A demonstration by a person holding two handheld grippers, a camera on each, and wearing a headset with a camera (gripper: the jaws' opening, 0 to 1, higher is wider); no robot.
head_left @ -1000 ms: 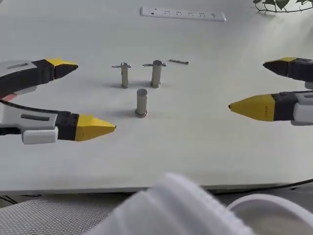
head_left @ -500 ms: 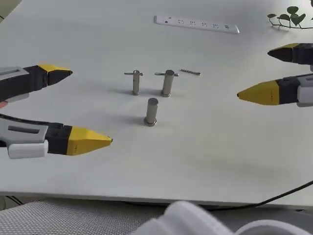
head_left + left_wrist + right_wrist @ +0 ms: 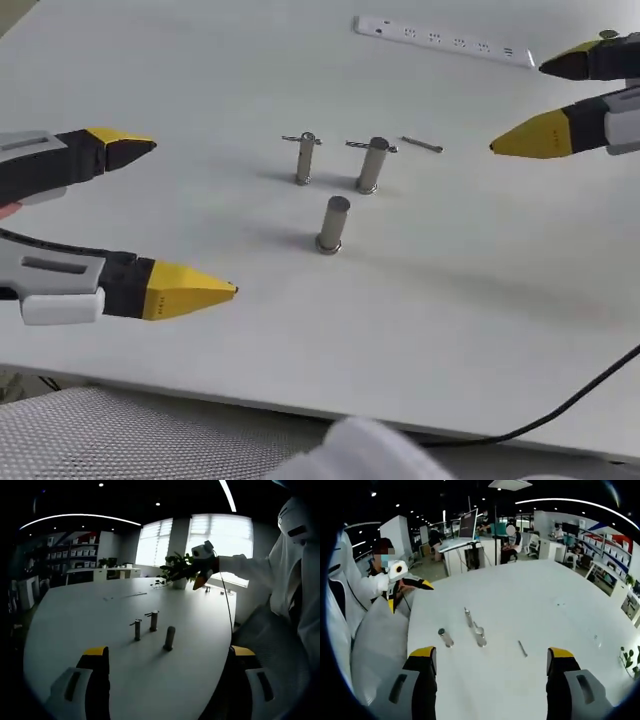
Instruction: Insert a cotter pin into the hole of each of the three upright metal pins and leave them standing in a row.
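- Head view: the bare pin (image 3: 333, 224) stands upright on the table (image 3: 300, 330) with no cotter pin through it; just behind it, the thin fitted pin (image 3: 305, 158) and thick fitted pin (image 3: 371, 165) each carry one, so I judge two of three done
- The loose cotter pin (image 3: 421, 145) lies flat behind and right of the bare pin
- The left gripper (image 3: 165, 220) is well left of the bare pin and the right gripper (image 3: 520, 108) far right and behind; both have jaws spread wide, holding nothing
- Left gripper view: the bare pin (image 3: 170, 638) stands ahead between the parted jaws
- Right gripper view: the loose cotter pin (image 3: 522, 648) lies right of the bare pin (image 3: 445, 637); fetching and threading it is left, and the bare pin stands forward of the row
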